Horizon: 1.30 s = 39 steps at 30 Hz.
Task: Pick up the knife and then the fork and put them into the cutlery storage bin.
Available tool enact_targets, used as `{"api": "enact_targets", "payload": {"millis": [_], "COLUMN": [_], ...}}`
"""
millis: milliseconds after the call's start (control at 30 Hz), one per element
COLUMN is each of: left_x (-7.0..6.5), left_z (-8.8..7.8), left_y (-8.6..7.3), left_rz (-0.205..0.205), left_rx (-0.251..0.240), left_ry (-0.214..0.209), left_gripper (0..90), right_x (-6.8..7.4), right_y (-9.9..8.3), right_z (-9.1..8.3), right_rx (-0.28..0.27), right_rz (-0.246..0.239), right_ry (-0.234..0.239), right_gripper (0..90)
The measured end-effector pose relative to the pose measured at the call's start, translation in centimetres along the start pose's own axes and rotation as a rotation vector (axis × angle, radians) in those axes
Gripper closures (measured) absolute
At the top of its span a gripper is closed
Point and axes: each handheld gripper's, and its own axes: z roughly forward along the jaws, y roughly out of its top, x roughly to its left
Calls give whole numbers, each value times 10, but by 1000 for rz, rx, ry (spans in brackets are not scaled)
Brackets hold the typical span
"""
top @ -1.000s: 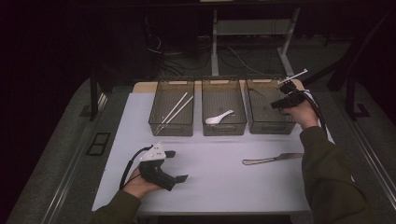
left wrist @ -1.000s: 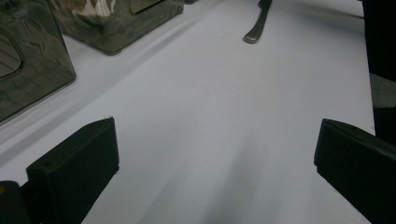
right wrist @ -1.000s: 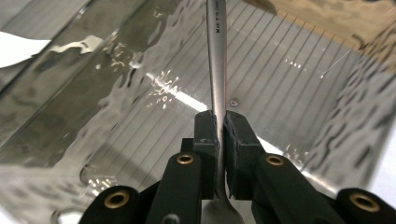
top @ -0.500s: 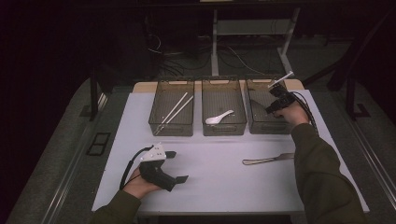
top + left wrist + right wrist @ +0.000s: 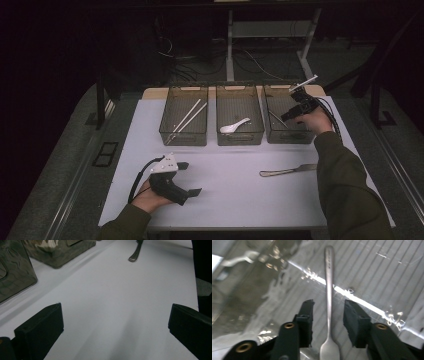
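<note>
My right gripper [image 5: 290, 114] hangs over the right-hand bin [image 5: 299, 136], pointing down into it. In the right gripper view its jaws have just been opening, and the right gripper [image 5: 329, 312] now stands open around the slim handle of a metal utensil [image 5: 329, 285]. The pads stand clear of the handle on both sides. The utensil [image 5: 276, 118] lies on the bin's ribbed floor, its head hidden. My left gripper [image 5: 191, 178] rests on the white mat [image 5: 235, 200], and the left gripper [image 5: 115, 327] is wide open with nothing between the jaws.
Three smoky see-through bins stand in a row at the back. Chopsticks [image 5: 186, 118] lie in the left one and a white spoon [image 5: 234, 126] in the middle one. A metal knife [image 5: 287, 171] lies on the mat at the right, its handle end [image 5: 135, 253] ahead of the left gripper.
The right hand has shifted slightly left and down over the right bin and its jaws have parted, letting go of the metal utensil. The left hand has stayed put.
</note>
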Motion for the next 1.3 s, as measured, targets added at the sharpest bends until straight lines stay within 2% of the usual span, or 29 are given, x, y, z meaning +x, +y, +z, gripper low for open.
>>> {"api": "enact_targets", "payload": {"millis": [100,200,333,533,733,900,1133,1300], "left_x": [0,0,0,0,0,0,0,-1], "left_z": [0,0,0,0,-1,0,0,-1], "left_y": [0,0,0,0,0,0,0,0], "left_rz": [0,1,-4,-4,-8,-5,-4,-2], "left_rx": [1,1,-2,-3,-10,-6,-4,-5], "left_ry": [1,1,1,1,5,5,7,8], "left_gripper": [0,0,0,0,0,0,0,0], "right_x": [1,4,9,20,30,38,41,36], "right_y": [-2,-5,-13,-30,-53,-77,-107,-124], "right_z": [-10,-24,-41,-64,-85,-93,-89,-82], "right_rx": [-37,-109,-174,-220,-246,-252,-232,-196], "right_rz": [-1,-11,-52,-96,-150,-183,-197,-194], "right_ry": [1,5,14,29,58,83,70,45], "right_gripper": [487,435,436,491,661,758,887,895]}}
